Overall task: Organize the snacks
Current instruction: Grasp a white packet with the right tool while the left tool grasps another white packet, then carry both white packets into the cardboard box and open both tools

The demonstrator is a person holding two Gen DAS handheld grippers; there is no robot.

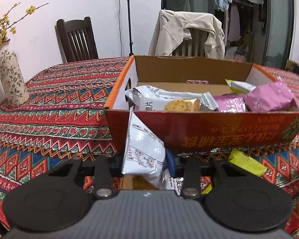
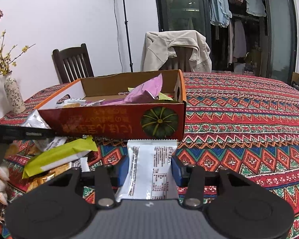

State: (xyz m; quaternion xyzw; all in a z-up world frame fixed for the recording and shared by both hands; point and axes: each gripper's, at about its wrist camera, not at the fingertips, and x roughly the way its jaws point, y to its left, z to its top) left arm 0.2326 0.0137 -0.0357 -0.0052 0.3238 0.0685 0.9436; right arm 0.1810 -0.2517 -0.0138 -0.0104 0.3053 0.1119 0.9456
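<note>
Cardboard makes up the red box [image 1: 205, 131], which is long, low and open on top, brown inside with an orange rim. It sits on the table's zigzag cloth [image 1: 49, 123], its long side facing you.

Your left gripper [image 1: 147, 159] pinches a shiny white snack packet [image 1: 143, 149]. The packet is crinkly and stands up tall, with its top edge touching the box's near wall. Your right gripper [image 2: 149, 169] has its blue pads [image 2: 176, 168] pressed on both sides of a flat white packet [image 2: 151, 169] with small black print. This one points its long way straight at the box, and its zigzag end almost touches the wall by the green pumpkin picture [image 2: 159, 121].

Inside the box lie puffy pink packets [image 1: 271, 97], a cookie packet [image 1: 181, 104] and a yellow-green one [image 1: 239, 85] (all in a loose pile). On the cloth in front lies a long lime-green bar [image 2: 59, 155], with a gold wrapper [image 2: 47, 177] under it.

A flowered vase [image 1: 11, 79] stands well off to the left. Two wooden chairs stand behind the table, one wearing a beige jacket [image 1: 189, 31].
</note>
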